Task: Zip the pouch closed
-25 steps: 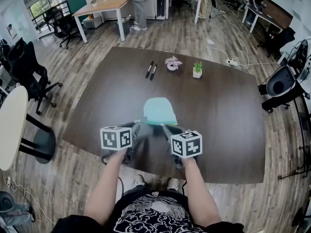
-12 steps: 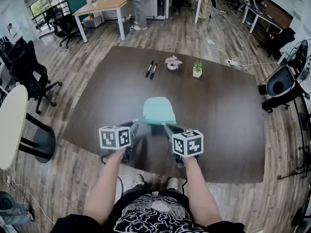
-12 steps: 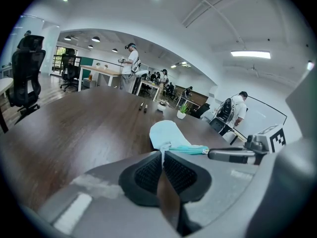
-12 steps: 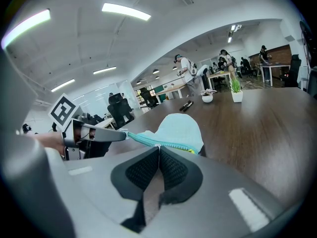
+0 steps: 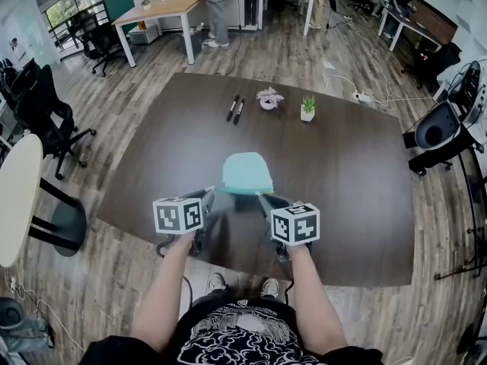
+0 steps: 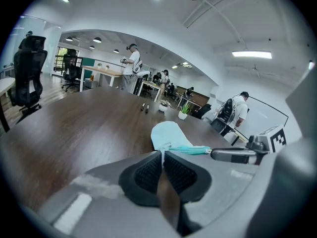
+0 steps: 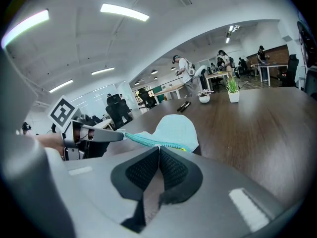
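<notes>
A light teal pouch (image 5: 247, 172) lies flat on the dark brown table (image 5: 346, 181), with its zip edge nearest me. My left gripper (image 5: 211, 194) is shut on the pouch's left near corner; pale fabric (image 6: 161, 146) shows pinched between its pads. My right gripper (image 5: 262, 198) is shut at the right end of the teal zip (image 7: 147, 142). That zip runs taut from the left gripper (image 7: 105, 136) to the right jaws. Whether the pull tab itself is pinched is hidden. The right gripper (image 6: 214, 154) also shows in the left gripper view, on the zip's end.
Two black markers (image 5: 234, 110), a small pot with a pink flower (image 5: 267, 99) and a green plant in a white pot (image 5: 307, 109) stand at the table's far side. Black office chairs (image 5: 34, 101) are at the left. The table's near edge (image 5: 228, 261) is just below the grippers.
</notes>
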The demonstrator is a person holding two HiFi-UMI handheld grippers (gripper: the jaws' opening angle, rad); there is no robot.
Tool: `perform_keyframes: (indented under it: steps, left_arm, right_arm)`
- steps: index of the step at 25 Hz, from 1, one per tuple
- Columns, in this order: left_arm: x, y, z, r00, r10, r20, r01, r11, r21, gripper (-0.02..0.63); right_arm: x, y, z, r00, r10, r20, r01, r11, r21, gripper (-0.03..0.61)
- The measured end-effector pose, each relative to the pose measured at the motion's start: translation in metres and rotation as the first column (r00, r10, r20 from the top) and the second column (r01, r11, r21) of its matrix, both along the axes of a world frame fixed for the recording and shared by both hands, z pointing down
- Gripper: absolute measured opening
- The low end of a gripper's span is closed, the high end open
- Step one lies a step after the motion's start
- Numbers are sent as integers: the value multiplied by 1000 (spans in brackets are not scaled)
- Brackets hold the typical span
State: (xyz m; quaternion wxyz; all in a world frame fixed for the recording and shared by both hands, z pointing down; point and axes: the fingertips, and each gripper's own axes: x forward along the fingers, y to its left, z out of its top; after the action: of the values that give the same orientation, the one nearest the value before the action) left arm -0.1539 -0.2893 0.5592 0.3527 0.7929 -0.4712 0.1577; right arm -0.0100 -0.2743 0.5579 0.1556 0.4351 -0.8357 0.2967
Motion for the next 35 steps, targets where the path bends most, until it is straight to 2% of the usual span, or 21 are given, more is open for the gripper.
perform_keyframes:
  steps: [25,35]
  left_arm:
    - [-12,-6,-2,999,-33,8,33,999,7,21]
    - [-5,-1,10,1000,6,11,-6,1000,-30,26]
  right_arm:
    - [20,-4,2,998,63,2,-63,998,-18,8]
    - [24,-2,15,997,77,-30,-79,995,-55,8]
